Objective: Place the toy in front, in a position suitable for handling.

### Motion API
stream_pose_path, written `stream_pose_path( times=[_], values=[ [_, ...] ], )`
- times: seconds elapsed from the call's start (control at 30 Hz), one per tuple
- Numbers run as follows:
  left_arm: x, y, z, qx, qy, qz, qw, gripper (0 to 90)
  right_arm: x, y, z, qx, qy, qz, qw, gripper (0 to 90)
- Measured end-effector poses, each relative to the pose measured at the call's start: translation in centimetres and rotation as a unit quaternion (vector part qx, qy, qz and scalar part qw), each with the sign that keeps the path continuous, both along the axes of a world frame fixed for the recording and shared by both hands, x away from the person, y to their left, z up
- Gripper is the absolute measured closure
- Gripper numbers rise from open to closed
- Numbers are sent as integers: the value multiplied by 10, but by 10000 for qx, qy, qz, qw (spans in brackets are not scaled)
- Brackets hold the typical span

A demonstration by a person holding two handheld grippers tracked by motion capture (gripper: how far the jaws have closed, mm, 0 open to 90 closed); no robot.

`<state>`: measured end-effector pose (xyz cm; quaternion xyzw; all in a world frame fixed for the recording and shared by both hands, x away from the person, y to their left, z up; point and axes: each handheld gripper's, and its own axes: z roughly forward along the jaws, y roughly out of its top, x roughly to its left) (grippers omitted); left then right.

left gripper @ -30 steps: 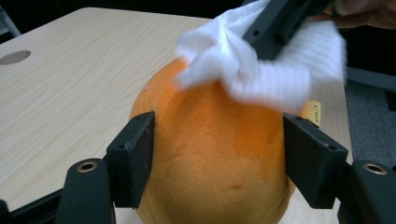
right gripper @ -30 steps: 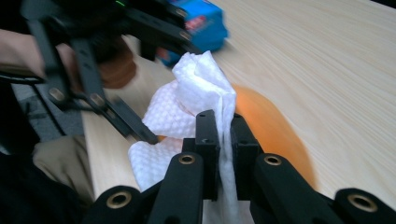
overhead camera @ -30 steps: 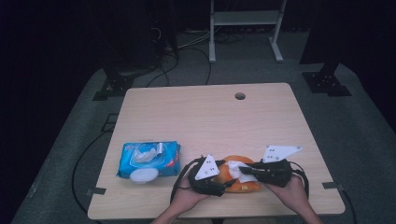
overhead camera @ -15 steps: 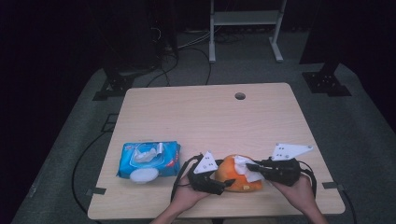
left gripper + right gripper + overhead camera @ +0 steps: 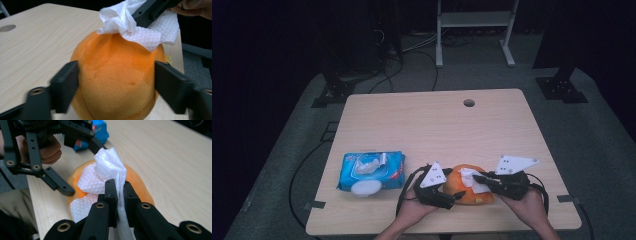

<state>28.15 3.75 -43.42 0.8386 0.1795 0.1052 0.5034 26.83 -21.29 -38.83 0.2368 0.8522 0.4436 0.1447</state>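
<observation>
An orange plush toy (image 5: 467,192) lies near the table's front edge. My left gripper (image 5: 456,188) reaches it from the left. Its jaws flank the plush toy (image 5: 117,75) and have just been opening, though the pads (image 5: 67,82) still touch its sides. My right gripper (image 5: 475,178) comes from the right, shut on a crumpled white wipe (image 5: 472,178). The wipe (image 5: 107,167) rests on top of the plush toy (image 5: 136,182), pinched between the right gripper's (image 5: 117,192) jaws. In the left gripper view the wipe (image 5: 132,27) sits on the toy's crown.
A blue pack of wet wipes (image 5: 371,171) with a white lid lies to the left of the hands. The wooden table (image 5: 437,125) has a round cable hole (image 5: 469,103) near its far edge. Cables and a white stand are on the floor behind.
The right gripper has shifted slightly over the plush toy with the wipe still in its jaws. The left hand has stayed where it was.
</observation>
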Motion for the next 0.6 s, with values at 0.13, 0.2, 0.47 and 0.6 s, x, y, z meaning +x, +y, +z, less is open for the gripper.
stream_pose_path(
  times=[0.13,0.2,0.47,0.6],
  values=[
    [6,-1,-8,107,310,7,9995,59,5,-5,-7,-13,101,-18,9999,844],
    [8,0,-11,116,466,-28,9988,96,6,-7,-7,-16,109,-84,9999,844],
    [-5,-3,6,48,-73,-60,9999,324,-6,2,12,406,-14,164,9990,846],
    [-13,-7,12,127,-353,-112,9992,340,-14,26,14,278,-137,512,9982,846]
  ],
)
